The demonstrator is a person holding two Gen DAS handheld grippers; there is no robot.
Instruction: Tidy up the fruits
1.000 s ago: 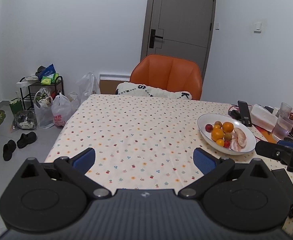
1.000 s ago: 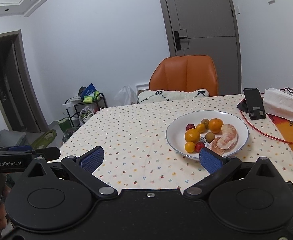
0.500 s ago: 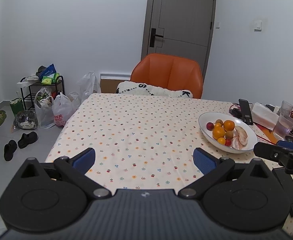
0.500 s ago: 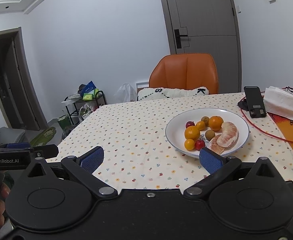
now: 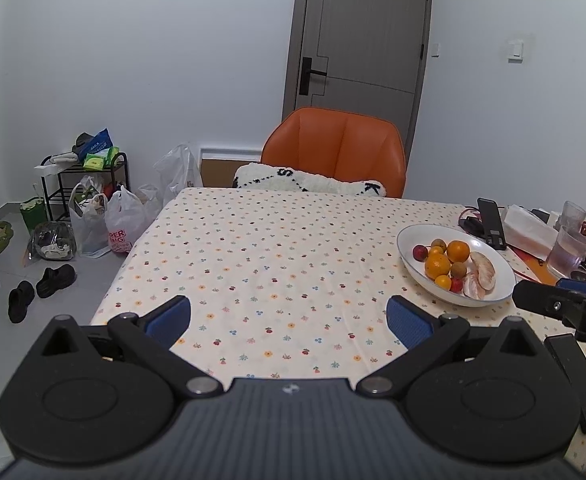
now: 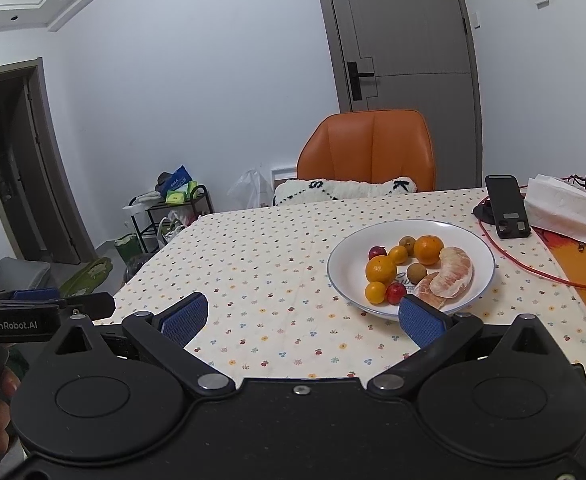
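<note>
A white plate (image 6: 473,240) (image 5: 413,236) on the dotted tablecloth holds several fruits: oranges (image 6: 428,249), small red fruits (image 6: 396,293), brown round ones (image 6: 416,271) and peeled pomelo segments (image 6: 455,276). My right gripper (image 6: 301,318) is open and empty, its right pad close to the plate's near rim. My left gripper (image 5: 289,316) is open and empty over bare cloth, left of the plate. In the left wrist view the right gripper's body (image 5: 561,306) juts in from the right edge. In the right wrist view the left gripper's body (image 6: 33,312) shows at far left.
An orange chair (image 5: 335,148) with a white cushion (image 5: 309,180) stands at the table's far side. A phone on a stand (image 6: 507,206), tissues (image 6: 559,202), a red cable (image 6: 533,268) and glasses (image 5: 567,250) crowd the right. Bags (image 5: 121,228) and shoes (image 5: 55,280) lie on the floor at left.
Both grippers have drawn slightly nearer the table, so the plate sits a little higher and larger in both views. Both stay open and empty; the fruits have not moved.
</note>
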